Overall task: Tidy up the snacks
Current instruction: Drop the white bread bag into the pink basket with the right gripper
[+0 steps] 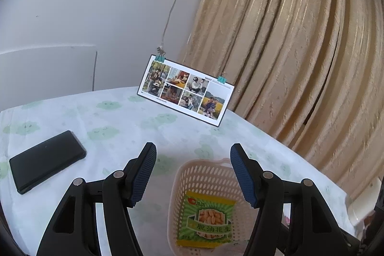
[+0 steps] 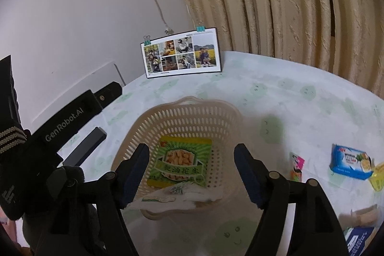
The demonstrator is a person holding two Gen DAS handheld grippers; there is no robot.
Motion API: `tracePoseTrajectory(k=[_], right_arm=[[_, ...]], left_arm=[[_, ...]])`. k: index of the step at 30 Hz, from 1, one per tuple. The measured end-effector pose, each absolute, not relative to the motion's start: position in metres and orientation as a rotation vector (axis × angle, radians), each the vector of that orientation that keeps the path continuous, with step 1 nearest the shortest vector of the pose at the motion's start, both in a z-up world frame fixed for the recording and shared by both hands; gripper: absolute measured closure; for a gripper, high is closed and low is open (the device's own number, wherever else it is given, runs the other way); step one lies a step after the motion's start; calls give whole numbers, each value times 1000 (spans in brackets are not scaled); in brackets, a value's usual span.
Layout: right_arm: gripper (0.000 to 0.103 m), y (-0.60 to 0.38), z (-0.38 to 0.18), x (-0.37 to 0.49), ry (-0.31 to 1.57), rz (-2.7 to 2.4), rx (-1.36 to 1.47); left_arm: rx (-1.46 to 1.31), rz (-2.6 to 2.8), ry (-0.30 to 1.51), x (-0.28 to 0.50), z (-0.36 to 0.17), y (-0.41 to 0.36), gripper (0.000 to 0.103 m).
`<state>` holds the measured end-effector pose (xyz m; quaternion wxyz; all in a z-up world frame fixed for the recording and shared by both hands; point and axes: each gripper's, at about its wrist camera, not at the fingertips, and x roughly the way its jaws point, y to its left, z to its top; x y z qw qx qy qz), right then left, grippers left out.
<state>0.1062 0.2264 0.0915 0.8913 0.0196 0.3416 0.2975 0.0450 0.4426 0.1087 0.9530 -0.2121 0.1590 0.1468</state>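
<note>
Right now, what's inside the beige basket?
The basket holds a green peanut packet, lying flat, and a white packet at the near edge, partly overlapping it. Whatever lies beneath the packets is covered. Both grippers' jaws are open and empty.

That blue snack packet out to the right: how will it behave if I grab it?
The blue packet looks like a puffy sealed wrapper, so probably light and crushable. Its glossy film may slip between the pads. It lies flat on the tablecloth, so it should slide, not roll.

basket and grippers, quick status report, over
Left gripper open, empty. Right gripper open, empty. Basket holds peanut pack; blue pack on table. Nothing blocking.
</note>
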Motion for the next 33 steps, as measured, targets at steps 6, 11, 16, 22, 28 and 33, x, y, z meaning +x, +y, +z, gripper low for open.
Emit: tracePoseTrajectory(k=[6, 11, 16, 22, 28, 33], right_arm=[[32, 207, 85, 105, 726, 582, 81], [32, 188, 84, 101, 724, 550, 115], [32, 164, 80, 100, 732, 494, 150], [32, 137, 75, 98, 743, 431, 184], [32, 111, 72, 88, 740, 375, 210], [32, 81, 65, 81, 750, 308, 236]], left_arm=[[-417, 292, 335, 48, 107, 439, 38], [-398, 288, 342, 50, 105, 434, 38], [-381, 286, 348, 52, 104, 428, 38], [-358, 283, 357, 55, 102, 422, 38], [-332, 273, 368, 57, 100, 414, 38], [-297, 248, 377, 61, 100, 401, 38]])
